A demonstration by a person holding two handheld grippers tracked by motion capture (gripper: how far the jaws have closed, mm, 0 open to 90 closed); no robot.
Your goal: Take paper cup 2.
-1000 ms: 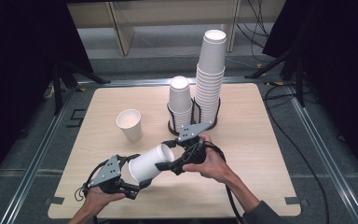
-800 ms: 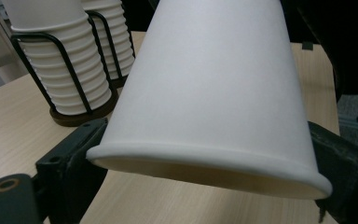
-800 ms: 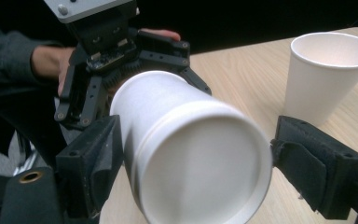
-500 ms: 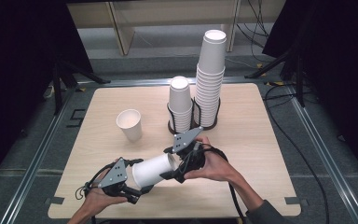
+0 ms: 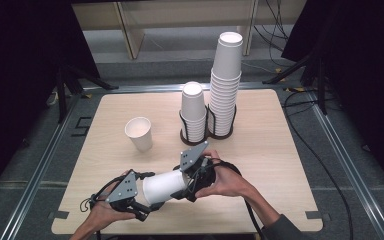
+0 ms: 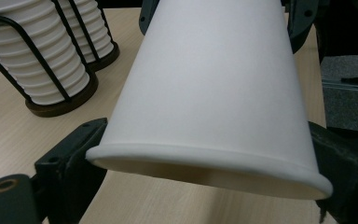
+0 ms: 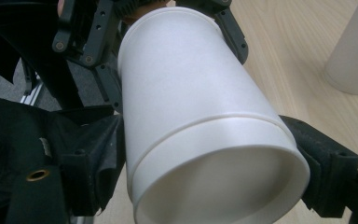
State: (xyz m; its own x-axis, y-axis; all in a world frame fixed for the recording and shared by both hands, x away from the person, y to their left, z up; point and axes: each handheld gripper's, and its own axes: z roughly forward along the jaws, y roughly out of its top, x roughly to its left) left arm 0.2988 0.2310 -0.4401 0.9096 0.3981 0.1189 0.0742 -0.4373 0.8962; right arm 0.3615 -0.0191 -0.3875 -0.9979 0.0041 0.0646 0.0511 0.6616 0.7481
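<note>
I hold a nested pair of paper cups [image 5: 164,186] level just above the near tabletop [image 5: 280,165], between my two tools. My left gripper [image 5: 139,204] has its fingers closed narrow on the wide rim end; in the left gripper view the black fingers [image 6: 70,161] press the rim from both sides. My right gripper [image 5: 196,176] clamps the base end, where a second rim shows as a ridge around the cup wall [image 7: 214,122], so I judge there are two cups here, one inside the other, though the seam is all I can go by.

To separate them well, I should pull straight along the cups' axis, keep both grips light enough not to crush the paper, and add a small twist if they stick.

Count: one loose cup [image 5: 139,133] standing upright, two racked stacks, a short stack [image 5: 193,111] and a tall stack [image 5: 225,82] just beside it, each in a wire holder [image 5: 185,134].
</note>
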